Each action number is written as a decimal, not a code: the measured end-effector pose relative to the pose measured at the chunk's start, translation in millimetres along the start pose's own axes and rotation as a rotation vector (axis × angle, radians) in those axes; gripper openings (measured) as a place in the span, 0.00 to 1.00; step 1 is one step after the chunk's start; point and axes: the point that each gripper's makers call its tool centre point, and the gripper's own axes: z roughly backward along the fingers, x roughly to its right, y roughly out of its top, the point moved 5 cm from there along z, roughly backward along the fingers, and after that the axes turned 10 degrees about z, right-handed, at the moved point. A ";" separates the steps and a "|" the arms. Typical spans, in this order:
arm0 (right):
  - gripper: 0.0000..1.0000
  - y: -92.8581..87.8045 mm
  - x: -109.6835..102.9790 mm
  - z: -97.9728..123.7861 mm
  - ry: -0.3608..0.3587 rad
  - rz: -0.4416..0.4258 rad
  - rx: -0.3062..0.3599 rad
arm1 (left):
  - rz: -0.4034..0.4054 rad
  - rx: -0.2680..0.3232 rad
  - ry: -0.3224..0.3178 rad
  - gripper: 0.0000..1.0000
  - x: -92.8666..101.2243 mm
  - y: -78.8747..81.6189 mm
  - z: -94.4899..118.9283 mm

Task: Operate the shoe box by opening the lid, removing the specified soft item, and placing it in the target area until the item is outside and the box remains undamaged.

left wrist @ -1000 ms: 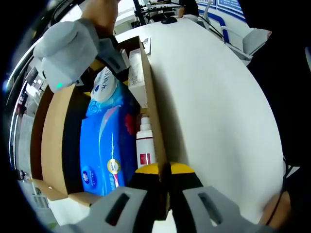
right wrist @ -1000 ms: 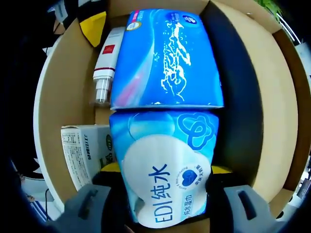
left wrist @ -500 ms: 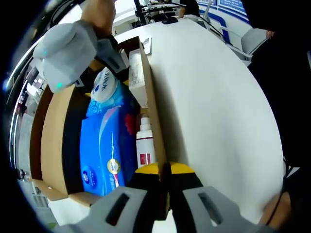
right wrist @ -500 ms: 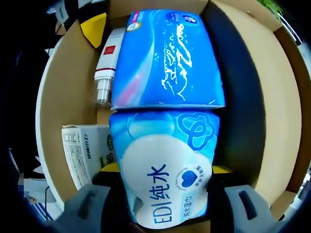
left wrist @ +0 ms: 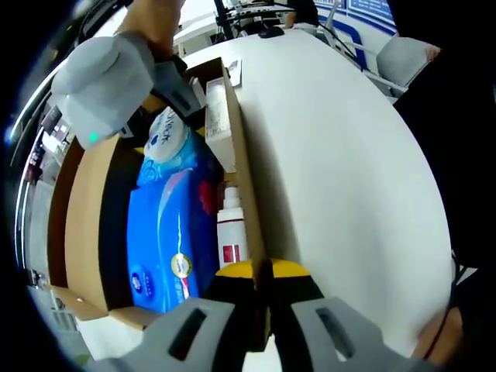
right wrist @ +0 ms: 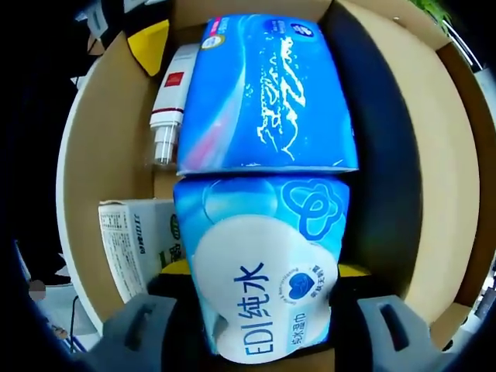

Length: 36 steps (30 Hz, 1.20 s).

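Right claw (right wrist: 260,329) grips a blue wet wipes pack (right wrist: 260,271) between its jaws, inside the open cardboard shoe box (right wrist: 105,155). Beyond it lie a blue tissue pack (right wrist: 267,93), a white bottle (right wrist: 170,101) and a small carton (right wrist: 136,240). Left claw (left wrist: 262,310) pinches the box's side wall. The box sits on a white tabletop (left wrist: 341,170).

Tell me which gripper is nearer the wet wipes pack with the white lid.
Right. The right gripper has its jaws on either side of the wet wipes pack. The left gripper is clamped on the box wall at the far end.
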 end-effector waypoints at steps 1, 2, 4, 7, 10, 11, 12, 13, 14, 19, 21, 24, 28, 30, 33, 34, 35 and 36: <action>0.67 0.0 -1.4 0.7 -0.002 0.001 -0.002 | 0.001 0.001 -0.001 0.04 0.0 0.0 0.0; 0.67 -0.3 -2.2 1.2 -0.005 0.000 -0.001 | 0.001 0.001 -0.001 0.04 0.1 0.0 0.0; 0.67 -0.4 -3.8 2.6 -0.009 0.000 0.009 | -0.001 0.001 0.001 0.04 0.4 0.0 0.0; 0.66 0.4 -7.9 6.3 -0.027 0.002 0.024 | 0.001 0.000 0.000 0.04 0.7 -0.1 0.0; 0.65 0.2 -9.4 9.8 -0.039 0.002 0.026 | 0.001 0.000 0.001 0.04 0.8 -0.1 0.0; 0.65 0.6 -10.6 10.5 -0.042 -0.005 0.028 | 0.001 0.000 0.000 0.04 0.9 -0.2 0.0; 0.65 0.9 -11.4 11.1 -0.046 -0.008 0.029 | 0.001 0.000 0.000 0.04 1.0 -0.2 0.1; 0.65 1.0 -12.2 12.5 -0.049 -0.015 0.028 | 0.002 0.002 -0.003 0.04 1.0 -0.3 0.2; 0.64 1.3 -12.9 14.6 -0.049 -0.024 0.029 | 0.001 0.002 -0.004 0.04 1.1 -0.4 0.2; 0.64 -2.5 -6.5 23.8 -0.057 -0.029 0.034 | 0.003 0.002 -0.006 0.03 1.2 -0.6 0.3; 0.64 -4.1 -6.1 25.8 -0.055 -0.038 0.038 | -0.004 0.003 -0.009 0.04 1.5 -0.9 0.5; 0.63 -7.4 -3.0 30.2 -0.057 -0.049 0.044 | -0.004 0.005 -0.012 0.04 1.5 -1.3 0.7; 0.63 -9.9 1.4 37.4 -0.076 -0.046 0.053 | 0.009 0.008 -0.013 0.03 0.8 -1.4 0.8; 0.62 -9.9 2.5 42.6 -0.088 -0.037 0.053 | 0.018 0.010 -0.014 0.04 -0.2 -1.7 0.8; 0.62 -8.5 7.5 56.8 -0.112 -0.019 0.051 | 0.008 0.010 -0.013 0.04 -0.5 -1.1 0.4; 0.62 -8.1 9.7 62.3 -0.125 -0.017 0.052 | 0.010 0.010 -0.013 0.04 -0.5 -1.1 0.4; 0.62 -7.7 10.1 65.8 -0.130 -0.025 0.056 | 0.011 0.011 -0.013 0.04 -0.7 -1.0 0.5; 0.62 -7.4 11.3 71.3 -0.139 -0.033 0.065 | 0.009 0.012 -0.013 0.03 -0.4 -0.9 0.6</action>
